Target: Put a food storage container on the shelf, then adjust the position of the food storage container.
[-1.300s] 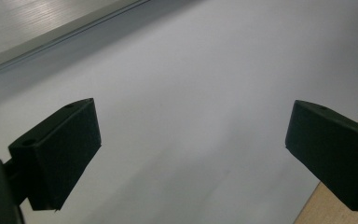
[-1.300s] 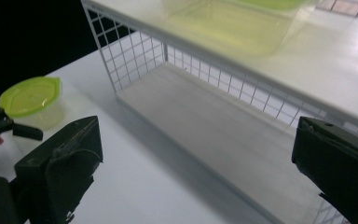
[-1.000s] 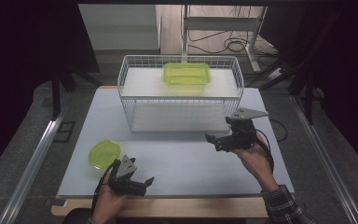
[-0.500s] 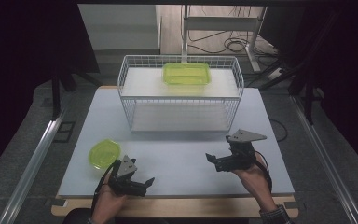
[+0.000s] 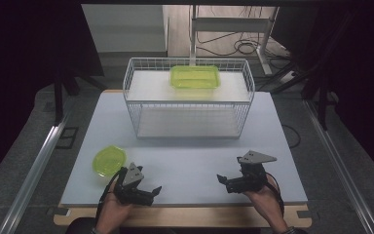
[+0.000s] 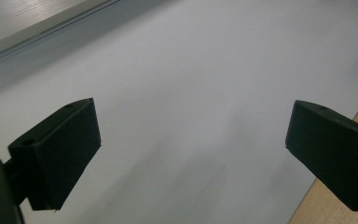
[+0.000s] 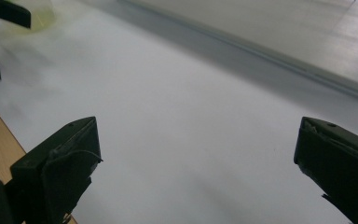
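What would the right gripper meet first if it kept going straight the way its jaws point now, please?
Probably the left gripper. The right gripper points left across the bare white table top, jaws open, and its own view shows the other jaws ahead near the green bowl; depth is uncertain.

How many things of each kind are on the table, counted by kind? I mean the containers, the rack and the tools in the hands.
Yellow-green rectangular container: 1, on top of the rack
Yellow-green round bowl: 1, on the white table
White wire rack: 1
Hand-held gripper: 2, the left hand-held gripper and the right hand-held gripper, both open and empty
Total: 5
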The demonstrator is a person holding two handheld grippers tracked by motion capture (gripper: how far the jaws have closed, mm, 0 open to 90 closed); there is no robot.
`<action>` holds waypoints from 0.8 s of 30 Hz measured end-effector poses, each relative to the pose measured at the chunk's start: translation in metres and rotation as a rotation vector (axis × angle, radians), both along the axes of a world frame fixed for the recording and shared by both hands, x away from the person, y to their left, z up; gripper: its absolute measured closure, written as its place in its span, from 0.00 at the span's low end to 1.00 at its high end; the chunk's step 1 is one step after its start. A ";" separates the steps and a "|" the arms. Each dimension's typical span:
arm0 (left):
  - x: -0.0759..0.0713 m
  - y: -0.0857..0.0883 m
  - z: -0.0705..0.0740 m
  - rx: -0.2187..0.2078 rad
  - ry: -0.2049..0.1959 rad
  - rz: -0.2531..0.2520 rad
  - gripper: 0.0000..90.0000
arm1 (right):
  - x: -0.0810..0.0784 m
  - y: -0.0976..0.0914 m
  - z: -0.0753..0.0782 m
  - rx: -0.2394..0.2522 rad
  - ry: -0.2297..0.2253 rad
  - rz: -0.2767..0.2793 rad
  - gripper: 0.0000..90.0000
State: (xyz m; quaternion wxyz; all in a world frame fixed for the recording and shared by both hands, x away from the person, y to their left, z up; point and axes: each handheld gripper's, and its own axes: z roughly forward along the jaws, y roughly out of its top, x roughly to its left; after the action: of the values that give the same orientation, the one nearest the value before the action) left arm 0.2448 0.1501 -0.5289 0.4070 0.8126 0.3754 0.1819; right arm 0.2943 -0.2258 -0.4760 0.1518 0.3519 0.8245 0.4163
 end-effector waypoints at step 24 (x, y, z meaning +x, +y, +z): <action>0.003 0.018 0.019 -0.009 0.020 0.077 0.21 | -0.001 -0.010 -0.029 -0.036 0.069 -0.035 0.01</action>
State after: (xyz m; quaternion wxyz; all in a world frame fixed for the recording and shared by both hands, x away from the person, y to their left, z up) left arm 0.2479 0.1677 -0.5099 0.3998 0.7974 0.4112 0.1875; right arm 0.2935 -0.2362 -0.5052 0.1368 0.3774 0.8303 0.3865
